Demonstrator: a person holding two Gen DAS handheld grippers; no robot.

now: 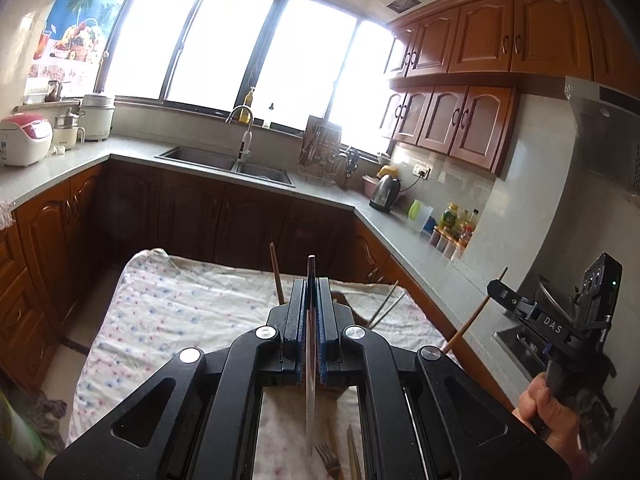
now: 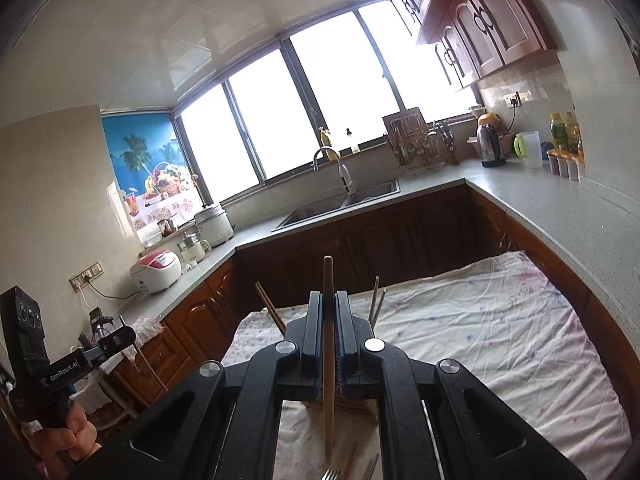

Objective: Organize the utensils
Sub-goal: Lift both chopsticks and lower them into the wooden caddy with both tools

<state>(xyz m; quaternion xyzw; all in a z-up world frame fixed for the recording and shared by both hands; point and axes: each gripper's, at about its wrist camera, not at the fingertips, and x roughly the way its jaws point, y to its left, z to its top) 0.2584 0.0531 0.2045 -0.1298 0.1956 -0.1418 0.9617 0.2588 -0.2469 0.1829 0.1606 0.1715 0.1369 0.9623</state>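
Utensils mid-transfer: left gripper (image 1: 311, 300) fingers clamp a metal utensil (image 1: 311, 380), right gripper (image 2: 329, 312) fingers a wooden chopstick (image 2: 328, 344); next we judge lowering both into the wooden holder (image 2: 352, 407).

From where I stand, only two bits of lettering can be read. White capitals "DAS" run along the black body of the right gripper (image 1: 496, 290), seen from the left wrist camera. In the right wrist view, white lettering along the black bar of the left gripper (image 2: 120, 338) reads "GenRobot.AI", as far as I can make out at that slant. The bottles, rice cooker and kettle carry labels too small to read.
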